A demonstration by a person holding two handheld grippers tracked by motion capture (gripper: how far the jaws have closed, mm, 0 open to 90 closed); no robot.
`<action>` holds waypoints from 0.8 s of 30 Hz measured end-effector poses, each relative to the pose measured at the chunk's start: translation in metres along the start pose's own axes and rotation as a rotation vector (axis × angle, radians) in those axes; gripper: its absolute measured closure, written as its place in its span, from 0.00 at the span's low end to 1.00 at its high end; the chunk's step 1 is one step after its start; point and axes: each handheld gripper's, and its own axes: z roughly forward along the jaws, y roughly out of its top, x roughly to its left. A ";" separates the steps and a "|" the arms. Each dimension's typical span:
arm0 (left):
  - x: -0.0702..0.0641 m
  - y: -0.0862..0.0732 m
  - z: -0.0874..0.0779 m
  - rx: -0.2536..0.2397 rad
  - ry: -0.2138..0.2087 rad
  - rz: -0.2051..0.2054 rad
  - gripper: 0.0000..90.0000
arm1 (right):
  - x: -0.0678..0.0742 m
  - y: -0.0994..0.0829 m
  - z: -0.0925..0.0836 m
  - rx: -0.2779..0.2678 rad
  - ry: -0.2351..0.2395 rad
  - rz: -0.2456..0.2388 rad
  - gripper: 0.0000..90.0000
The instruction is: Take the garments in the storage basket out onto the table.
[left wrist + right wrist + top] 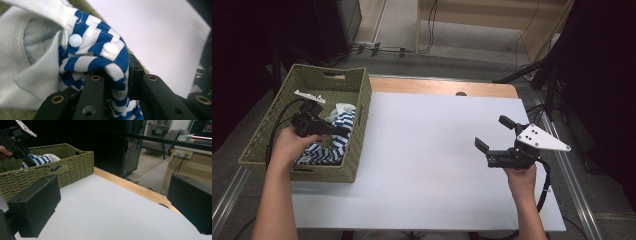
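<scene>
We start from the blue-and-white striped cloth garment with white snap buttons [100,57], which sits bunched inside the woven olive-green basket [362,95] at the left edge of the table. In the left gripper view a fold of that striped cloth runs down between our left gripper's [117,82] two black jaws, which are clenched tight on it, the snaps just above the jaw tips and the white inner side of the garment spread off to one side. From the high view we see the left gripper [339,131] pointing across the basket's inside, with the cloth gathered beneath and around its tip, and the left hand [289,145] over the basket's near wall. Well apart from all this, our right gripper [493,134] hovers over the white table sheet [422,150] on the right side, its jaws spread wide with nothing between them. The bare wooden table edge [437,86] shows beyond the sheet.
</scene>
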 end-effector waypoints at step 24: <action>-0.039 0.023 -0.028 -0.231 -0.106 0.141 0.91 | -0.002 0.000 0.000 0.004 -0.002 0.005 0.00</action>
